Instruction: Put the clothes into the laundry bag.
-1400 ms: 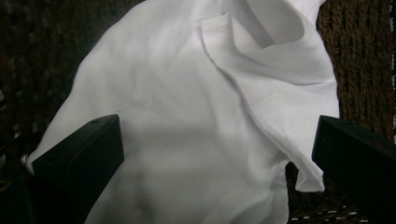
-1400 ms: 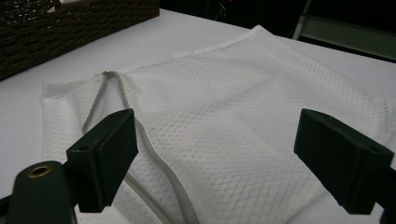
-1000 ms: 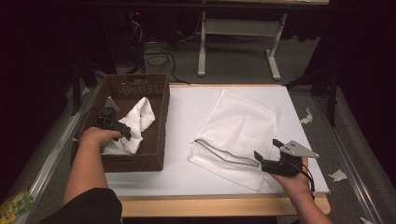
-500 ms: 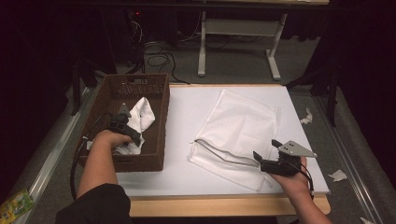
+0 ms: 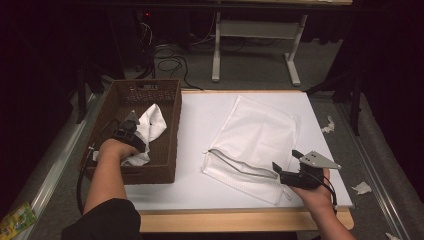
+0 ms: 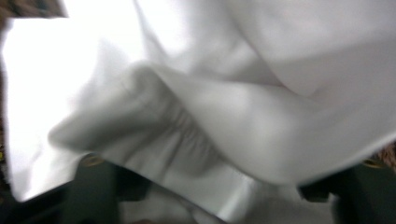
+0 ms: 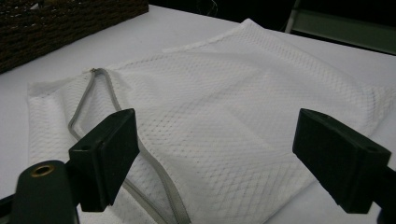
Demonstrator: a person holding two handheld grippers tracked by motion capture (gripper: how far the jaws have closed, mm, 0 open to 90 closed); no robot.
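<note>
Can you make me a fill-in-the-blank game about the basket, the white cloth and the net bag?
1. The white cloth lies inside the brown ____.
2. The mesh bag has a grey ____ along its opening.
3. The left gripper reaches into the ____.
4. The right gripper has its jaws ____ above the mesh bag.

Missing words: basket; zipper; basket; open

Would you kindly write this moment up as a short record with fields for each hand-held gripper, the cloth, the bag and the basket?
left hand-held gripper: in the basket, jaws just been closing, white cloth between them
right hand-held gripper: open, at the bag's near corner, holding nothing
cloth: white, crumpled, inside the basket
bag: white mesh, flat on the table, zipper partly open
basket: brown wicker, at the table's left
table: white top
</note>
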